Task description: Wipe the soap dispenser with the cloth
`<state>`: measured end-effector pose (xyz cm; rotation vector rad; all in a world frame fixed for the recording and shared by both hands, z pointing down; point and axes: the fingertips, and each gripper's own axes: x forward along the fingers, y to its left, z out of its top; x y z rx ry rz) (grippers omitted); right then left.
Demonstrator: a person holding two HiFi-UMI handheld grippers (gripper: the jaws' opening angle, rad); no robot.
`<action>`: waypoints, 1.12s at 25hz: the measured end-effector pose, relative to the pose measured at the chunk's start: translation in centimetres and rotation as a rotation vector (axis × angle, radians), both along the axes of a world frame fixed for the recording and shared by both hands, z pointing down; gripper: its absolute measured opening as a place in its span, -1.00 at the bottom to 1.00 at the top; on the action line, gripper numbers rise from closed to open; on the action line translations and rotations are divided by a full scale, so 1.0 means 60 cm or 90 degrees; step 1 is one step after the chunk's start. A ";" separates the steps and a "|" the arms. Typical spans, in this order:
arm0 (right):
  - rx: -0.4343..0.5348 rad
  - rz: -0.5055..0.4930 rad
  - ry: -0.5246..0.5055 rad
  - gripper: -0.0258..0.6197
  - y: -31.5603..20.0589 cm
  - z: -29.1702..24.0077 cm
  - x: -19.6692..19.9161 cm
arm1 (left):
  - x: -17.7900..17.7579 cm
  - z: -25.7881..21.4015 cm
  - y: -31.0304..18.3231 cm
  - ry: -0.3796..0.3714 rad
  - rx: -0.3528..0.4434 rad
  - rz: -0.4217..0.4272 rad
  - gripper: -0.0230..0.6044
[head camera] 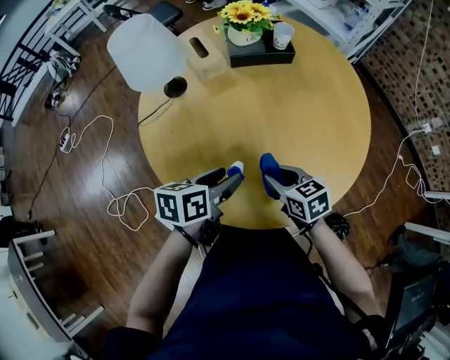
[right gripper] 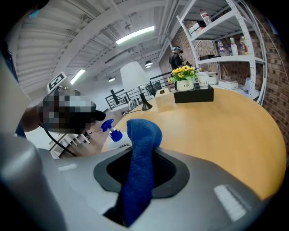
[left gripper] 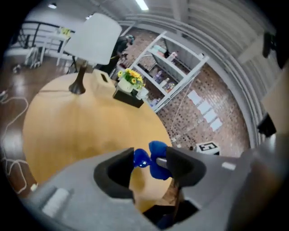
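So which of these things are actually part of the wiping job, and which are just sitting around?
In the job:
soap dispenser, held by the left gripper
blue cloth, held by the right gripper

Just lying about, across the table:
lamp
slotted wooden box
sunflower pot
white cup
black tray

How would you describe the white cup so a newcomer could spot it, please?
The round wooden table bears a black tray at its far edge. The white cup stands at its right end beside the sunflower pot; unlike the pot, it holds no flowers.
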<state>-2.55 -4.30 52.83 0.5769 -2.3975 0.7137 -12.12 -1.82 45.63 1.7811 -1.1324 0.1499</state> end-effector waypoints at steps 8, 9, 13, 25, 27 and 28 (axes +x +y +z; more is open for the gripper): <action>-0.014 -0.016 -0.026 -0.61 0.030 0.019 -0.002 | 0.013 0.035 0.022 -0.222 0.093 0.076 0.07; -0.017 -0.018 -0.022 -0.61 0.034 0.025 0.001 | 0.012 0.051 0.036 -0.277 0.100 0.109 0.07; -0.026 -0.015 -0.007 -0.61 0.038 0.044 0.006 | -0.003 0.110 0.030 -0.414 0.135 0.114 -0.02; 0.026 -0.022 -0.055 -0.61 -0.015 0.019 -0.056 | 0.045 0.096 -0.007 -0.466 0.270 0.182 -0.50; 0.046 -0.045 -0.075 -0.61 -0.029 -0.002 -0.071 | 0.059 0.093 0.009 -0.433 0.313 0.252 -0.53; 0.052 -0.057 -0.088 -0.61 -0.032 -0.014 -0.078 | 0.066 0.093 0.019 -0.424 0.338 0.297 -0.53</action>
